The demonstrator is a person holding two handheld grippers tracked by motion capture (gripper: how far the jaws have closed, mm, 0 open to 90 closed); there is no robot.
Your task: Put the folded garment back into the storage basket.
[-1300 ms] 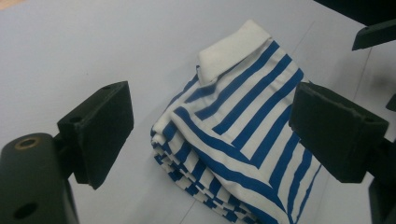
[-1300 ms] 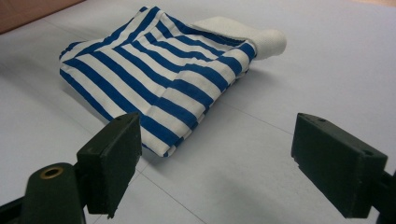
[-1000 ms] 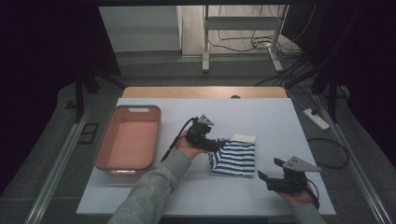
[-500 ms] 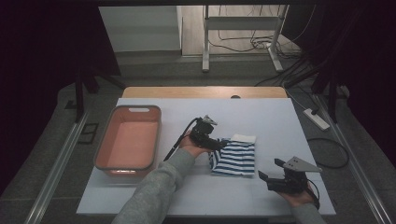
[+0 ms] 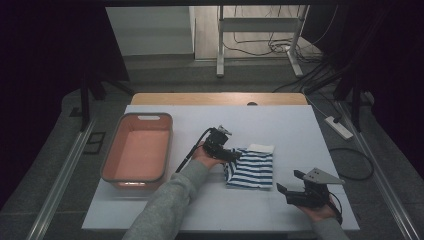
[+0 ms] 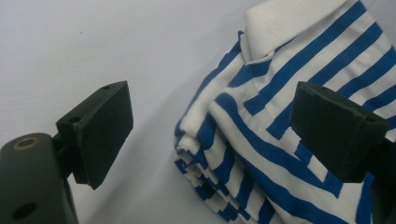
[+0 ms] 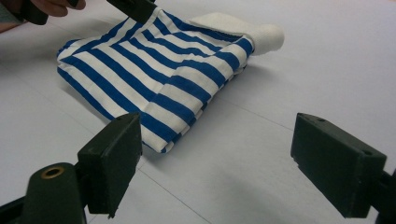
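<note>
Folded striped shirt (image 5: 252, 168) mid-tabletop (image 5: 280, 125), both grippers' jaws spread wide.
Left gripper (image 5: 231, 155) straddles the shirt's left edge; right gripper (image 5: 290, 187) hovers apart over bare surface; pink tub (image 5: 111, 167) lies leftward.

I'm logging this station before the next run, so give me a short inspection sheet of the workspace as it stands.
Surface: white table top, bare apart from the items below; a wooden edge shows at its far side.
Job's things: folded blue-and-white striped shirt lying flat near the middle, white collar toward the far side.
Clutter: empty pink bin at the table's left.
Grippers: left gripper open, jaws either side of the shirt's folded corner; right gripper open, held off the shirt's near right, apart from it.
Cables: black cable trails from the left gripper; more cables on the floor behind.
Surroundings: dark room, a white stand beyond the table, a power strip on the floor at right.
</note>
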